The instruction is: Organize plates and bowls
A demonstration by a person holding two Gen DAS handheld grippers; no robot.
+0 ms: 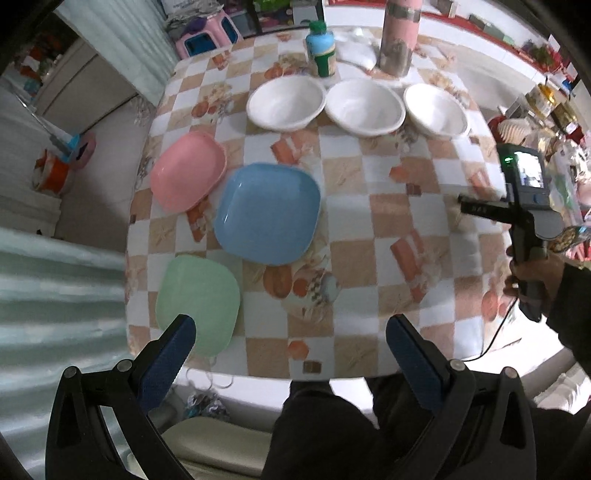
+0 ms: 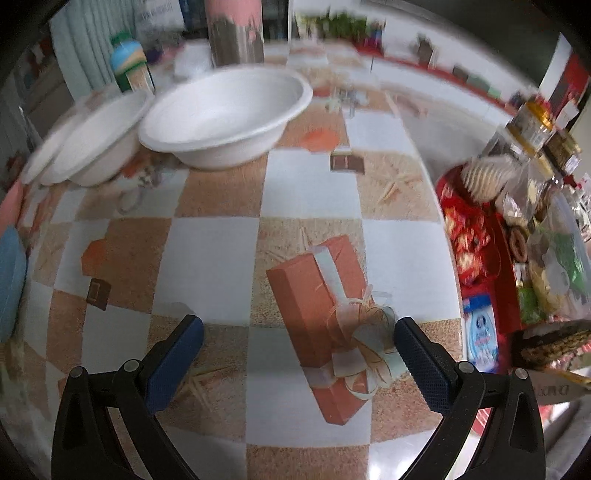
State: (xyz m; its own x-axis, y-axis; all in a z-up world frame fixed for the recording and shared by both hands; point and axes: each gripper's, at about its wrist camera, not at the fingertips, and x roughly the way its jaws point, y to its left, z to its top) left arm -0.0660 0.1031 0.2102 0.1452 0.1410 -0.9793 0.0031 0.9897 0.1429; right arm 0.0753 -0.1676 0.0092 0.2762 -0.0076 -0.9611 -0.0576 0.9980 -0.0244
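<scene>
Three white bowls stand in a row at the far side of the checked table: left bowl point(image 1: 285, 103), middle bowl point(image 1: 365, 108), right bowl point(image 1: 436, 110). A pink plate point(image 1: 187, 170), a blue plate point(image 1: 269, 213) and a green plate point(image 1: 198, 303) lie along the table's left side. My left gripper point(image 1: 291, 328) hovers open above the near edge, its left fingertip over the green plate. My right gripper point(image 2: 298, 332) is open over bare tablecloth, with the nearest white bowl point(image 2: 225, 118) ahead and to the left. In the left wrist view the right gripper point(image 1: 466, 206) is seen from the side, held by a hand.
A pink-and-silver flask point(image 1: 399, 35) and a green-capped bottle point(image 1: 320, 50) stand behind the bowls. Packets, jars and a red tray point(image 2: 487, 236) crowd the table's right edge. Pink stools point(image 1: 210, 31) sit on the floor beyond. The person's dark-clad legs point(image 1: 325, 424) are at the near edge.
</scene>
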